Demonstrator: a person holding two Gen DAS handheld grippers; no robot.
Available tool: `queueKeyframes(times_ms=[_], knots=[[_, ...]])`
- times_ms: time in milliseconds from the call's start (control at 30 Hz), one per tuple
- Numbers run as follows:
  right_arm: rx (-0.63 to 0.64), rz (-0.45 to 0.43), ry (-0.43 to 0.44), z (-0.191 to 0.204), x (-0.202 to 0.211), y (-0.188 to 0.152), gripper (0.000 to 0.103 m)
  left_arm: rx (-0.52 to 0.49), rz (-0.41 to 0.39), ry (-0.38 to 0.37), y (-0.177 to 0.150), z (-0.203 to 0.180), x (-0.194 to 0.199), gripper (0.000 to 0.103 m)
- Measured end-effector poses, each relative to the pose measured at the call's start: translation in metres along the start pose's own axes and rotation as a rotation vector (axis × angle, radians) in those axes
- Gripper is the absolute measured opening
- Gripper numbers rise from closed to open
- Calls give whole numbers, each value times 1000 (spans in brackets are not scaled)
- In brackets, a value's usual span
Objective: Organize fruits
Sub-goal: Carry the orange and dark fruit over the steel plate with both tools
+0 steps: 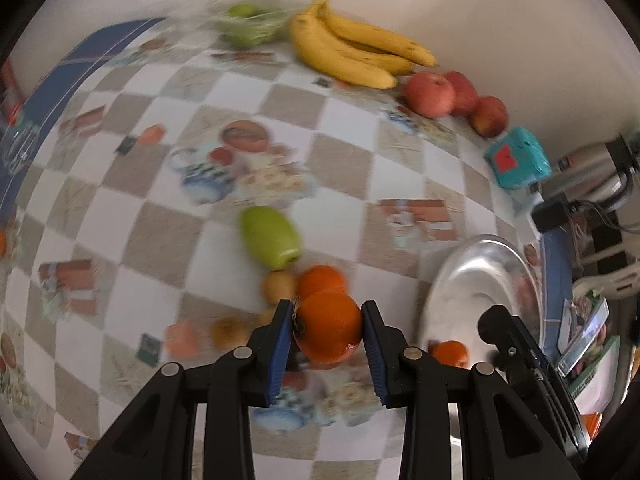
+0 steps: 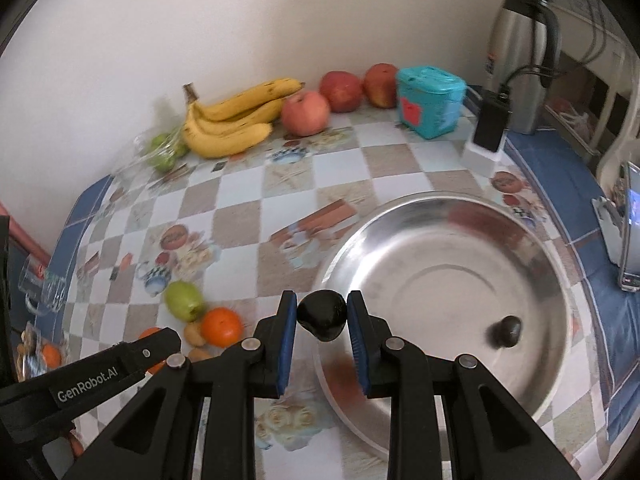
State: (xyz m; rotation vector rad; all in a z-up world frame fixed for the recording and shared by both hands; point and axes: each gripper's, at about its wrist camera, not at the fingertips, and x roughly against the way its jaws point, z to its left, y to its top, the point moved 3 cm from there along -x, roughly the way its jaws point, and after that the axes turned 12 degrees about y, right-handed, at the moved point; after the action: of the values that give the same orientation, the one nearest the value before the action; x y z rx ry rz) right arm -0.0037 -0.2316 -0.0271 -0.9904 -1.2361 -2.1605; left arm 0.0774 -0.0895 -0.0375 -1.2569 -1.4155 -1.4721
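Note:
My left gripper (image 1: pixel 326 328) is shut on an orange (image 1: pixel 330 332), held above the checked tablecloth. Just behind it lie a second orange (image 1: pixel 322 280), a small yellowish fruit (image 1: pixel 279 286) and a green fruit (image 1: pixel 270 240). My right gripper (image 2: pixel 322 316) is shut on a glossy black fruit (image 2: pixel 322 315) over the left rim of the steel bowl (image 2: pixel 400 216). Another dark fruit (image 2: pixel 506 332) lies inside the bowl. One finger (image 2: pixel 152 350) of the left gripper shows at the lower left of the right wrist view. Bananas (image 2: pixel 232 124) and red apples (image 2: pixel 306 112) lie along the wall.
By the wall stand a teal box (image 2: pixel 430 100), a steel thermos (image 2: pixel 520 48) and a black device on a white base (image 2: pixel 490 128). A clear bag of green fruit (image 2: pixel 164 152) lies left of the bananas. A glass mug (image 2: pixel 42 284) stands at the table's left edge.

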Motion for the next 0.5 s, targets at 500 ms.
queueKeyframes(times_ms=[500], knots=[[-192, -19, -48, -86, 12, 10, 27, -176, -21, -26, -4, -95, -15, 37]])
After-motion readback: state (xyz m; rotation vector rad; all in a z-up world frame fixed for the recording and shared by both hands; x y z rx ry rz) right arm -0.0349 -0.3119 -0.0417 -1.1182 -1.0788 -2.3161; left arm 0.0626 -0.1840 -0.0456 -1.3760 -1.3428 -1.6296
